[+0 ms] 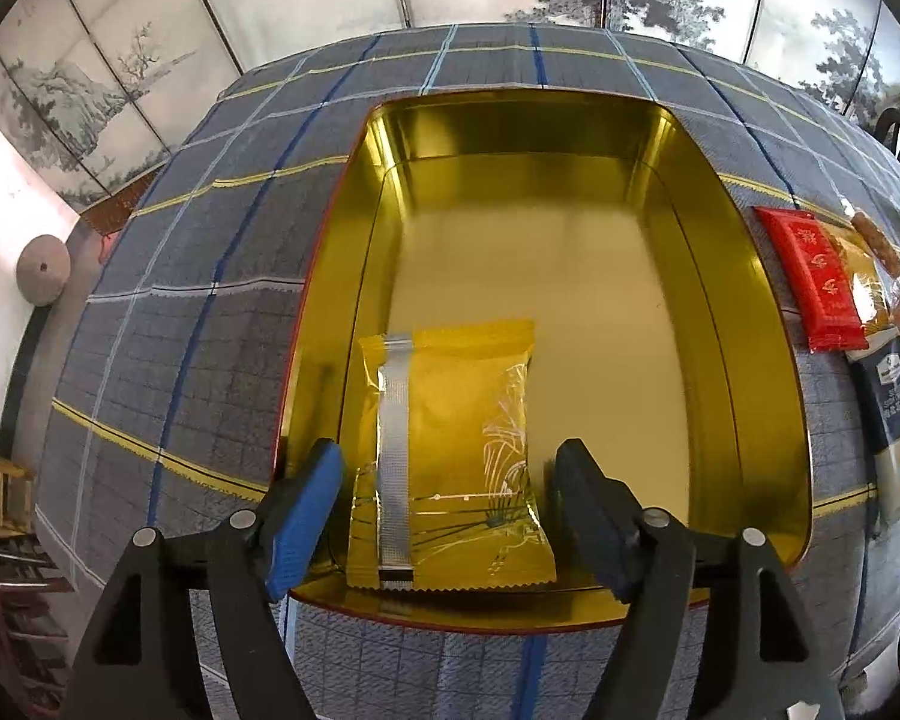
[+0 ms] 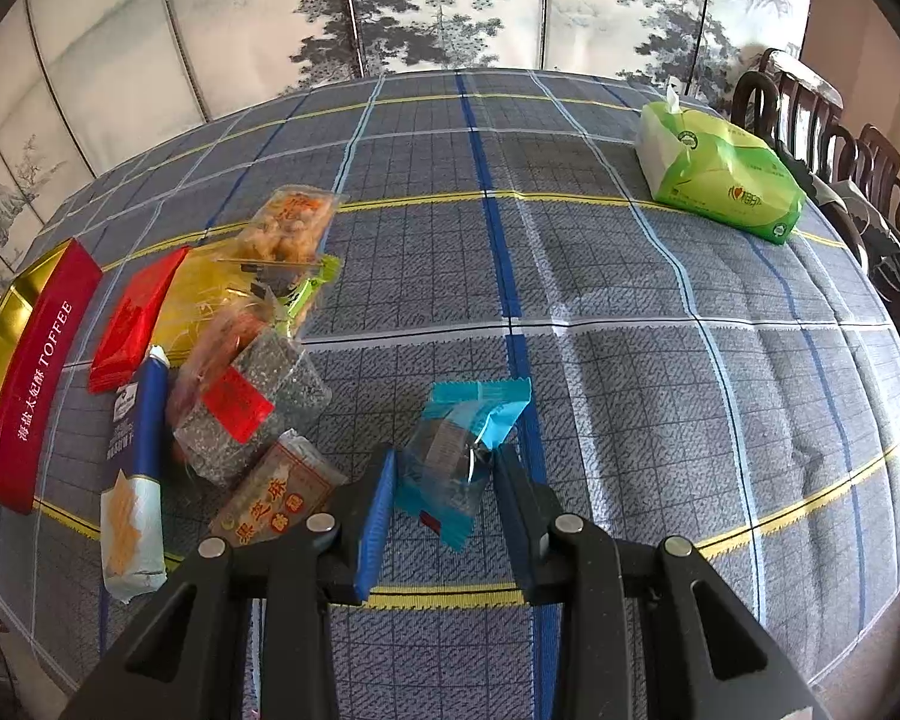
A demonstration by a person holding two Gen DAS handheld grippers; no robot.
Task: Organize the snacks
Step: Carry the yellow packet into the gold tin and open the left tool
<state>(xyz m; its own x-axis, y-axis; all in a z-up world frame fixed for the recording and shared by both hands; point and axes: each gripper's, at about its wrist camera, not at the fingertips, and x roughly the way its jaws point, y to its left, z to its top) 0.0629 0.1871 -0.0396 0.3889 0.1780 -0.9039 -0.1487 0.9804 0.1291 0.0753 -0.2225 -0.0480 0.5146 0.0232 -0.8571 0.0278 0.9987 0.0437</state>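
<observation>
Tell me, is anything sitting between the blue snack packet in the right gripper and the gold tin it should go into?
Yes. The blue snack packet, clamped in the right gripper, has the loose pile of snacks on the tablecloth between it and the gold tin at the left edge.

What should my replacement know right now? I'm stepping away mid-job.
Left gripper: open over the yellow packet, which lies in the gold tin.
Right gripper: shut on the blue packet, at the tablecloth.
Done: one packet in the tin.
Left: the blue packet, then the snack pile beside the tin. Tissue pack sits far right.
</observation>
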